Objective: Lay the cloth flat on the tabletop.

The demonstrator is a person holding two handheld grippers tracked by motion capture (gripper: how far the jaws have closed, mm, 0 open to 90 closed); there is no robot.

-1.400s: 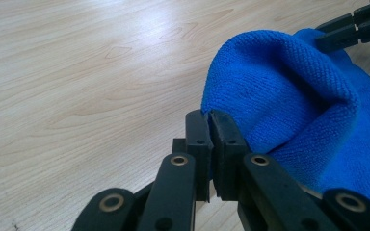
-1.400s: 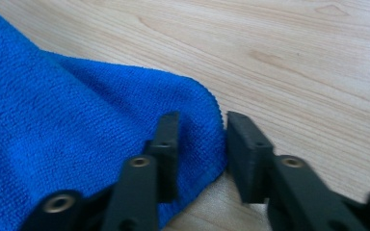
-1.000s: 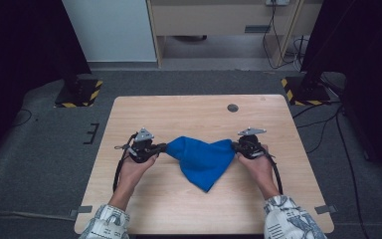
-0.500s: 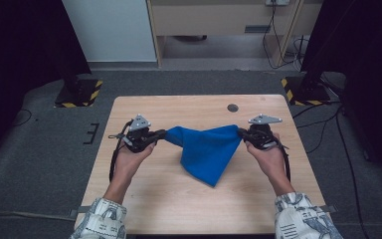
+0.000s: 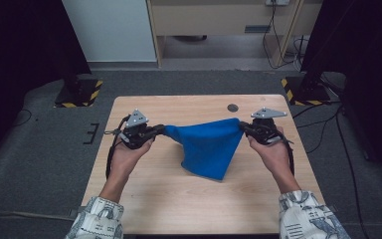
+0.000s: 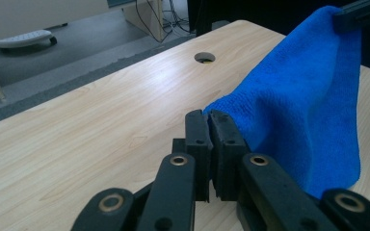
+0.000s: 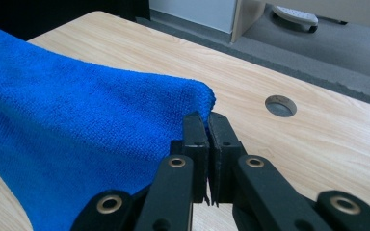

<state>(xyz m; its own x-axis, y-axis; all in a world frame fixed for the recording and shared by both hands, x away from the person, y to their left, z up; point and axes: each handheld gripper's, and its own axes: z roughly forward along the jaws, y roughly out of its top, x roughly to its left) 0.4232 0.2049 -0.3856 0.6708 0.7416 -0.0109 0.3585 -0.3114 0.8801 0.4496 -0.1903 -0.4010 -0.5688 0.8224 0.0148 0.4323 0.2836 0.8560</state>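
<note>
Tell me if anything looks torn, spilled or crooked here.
Nothing stands out. The blue cloth hangs whole between the left gripper and right gripper, each shut on a corner, above the table.

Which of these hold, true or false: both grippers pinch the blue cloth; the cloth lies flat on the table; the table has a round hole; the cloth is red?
1. Left gripper and right gripper each pinch a corner of the blue cloth. True.
2. The cloth lies flat on the table. False: it hangs between the grippers, lower end at the tabletop.
3. The table has a round hole. True.
4. The cloth is red. False: blue.
</note>
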